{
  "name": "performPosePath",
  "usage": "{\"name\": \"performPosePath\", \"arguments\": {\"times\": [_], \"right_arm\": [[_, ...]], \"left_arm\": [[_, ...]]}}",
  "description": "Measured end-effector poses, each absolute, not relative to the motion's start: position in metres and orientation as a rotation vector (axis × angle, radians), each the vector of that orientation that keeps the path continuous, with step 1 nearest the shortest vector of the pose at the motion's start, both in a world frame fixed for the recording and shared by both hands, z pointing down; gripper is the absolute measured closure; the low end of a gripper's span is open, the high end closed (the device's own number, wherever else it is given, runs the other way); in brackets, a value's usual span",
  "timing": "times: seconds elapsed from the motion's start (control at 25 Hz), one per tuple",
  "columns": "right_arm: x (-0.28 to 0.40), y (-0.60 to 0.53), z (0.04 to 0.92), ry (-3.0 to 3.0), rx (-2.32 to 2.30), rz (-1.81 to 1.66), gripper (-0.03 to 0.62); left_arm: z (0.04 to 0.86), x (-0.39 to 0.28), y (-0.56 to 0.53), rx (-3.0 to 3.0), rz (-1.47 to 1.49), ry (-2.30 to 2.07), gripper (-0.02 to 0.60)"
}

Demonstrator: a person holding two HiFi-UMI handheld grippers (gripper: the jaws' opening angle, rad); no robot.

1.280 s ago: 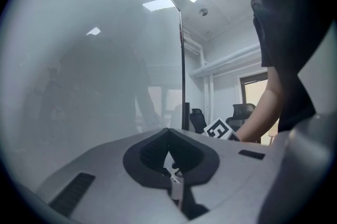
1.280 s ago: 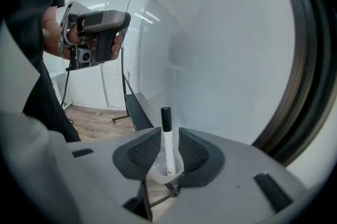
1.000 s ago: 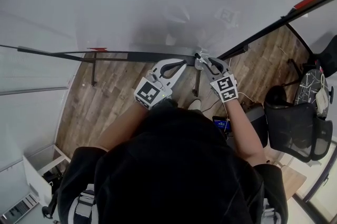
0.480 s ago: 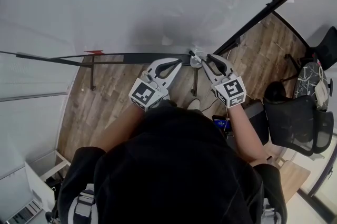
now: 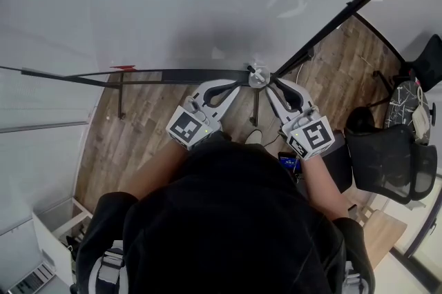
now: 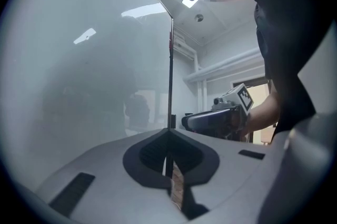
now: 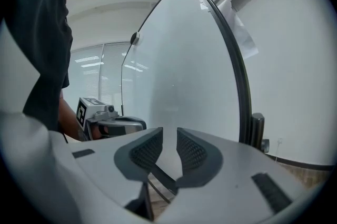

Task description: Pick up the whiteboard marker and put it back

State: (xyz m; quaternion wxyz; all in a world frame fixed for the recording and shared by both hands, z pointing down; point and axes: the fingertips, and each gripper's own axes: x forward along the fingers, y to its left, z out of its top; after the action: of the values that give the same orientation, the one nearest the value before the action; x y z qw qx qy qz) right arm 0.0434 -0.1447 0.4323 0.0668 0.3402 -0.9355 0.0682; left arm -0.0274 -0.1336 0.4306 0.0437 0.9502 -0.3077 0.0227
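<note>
— Where was the marker?
— Couldn't tell. A round grey holder point(image 5: 259, 76) sat at the tray point(image 5: 179, 74) end, contents unclear.
— Grippers?
— Flanking it: left gripper point(image 5: 239, 84) closed, empty; right gripper point(image 5: 271, 83) apart, closing on nothing. A chair point(image 5: 394, 168) stood behind.

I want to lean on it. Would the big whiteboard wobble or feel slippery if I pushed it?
Probably slippery: the whiteboard looks glossy, mirroring lights. It may wobble, since only thin dark legs show beneath it.
</note>
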Motion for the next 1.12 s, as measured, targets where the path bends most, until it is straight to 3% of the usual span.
{"name": "performPosePath", "arguments": {"times": [0.4,1.12], "right_arm": [[0.042,-0.126,0.422,-2.842,1.024,0.062,0.583],[0.046,-0.131,0.428,-2.829,1.045,0.084,0.592]], "left_arm": [[0.428,-0.025,-0.127,2.9,0.041,-0.907,0.577],[0.425,-0.018,-0.13,2.92,0.042,-0.862,0.578]]}}
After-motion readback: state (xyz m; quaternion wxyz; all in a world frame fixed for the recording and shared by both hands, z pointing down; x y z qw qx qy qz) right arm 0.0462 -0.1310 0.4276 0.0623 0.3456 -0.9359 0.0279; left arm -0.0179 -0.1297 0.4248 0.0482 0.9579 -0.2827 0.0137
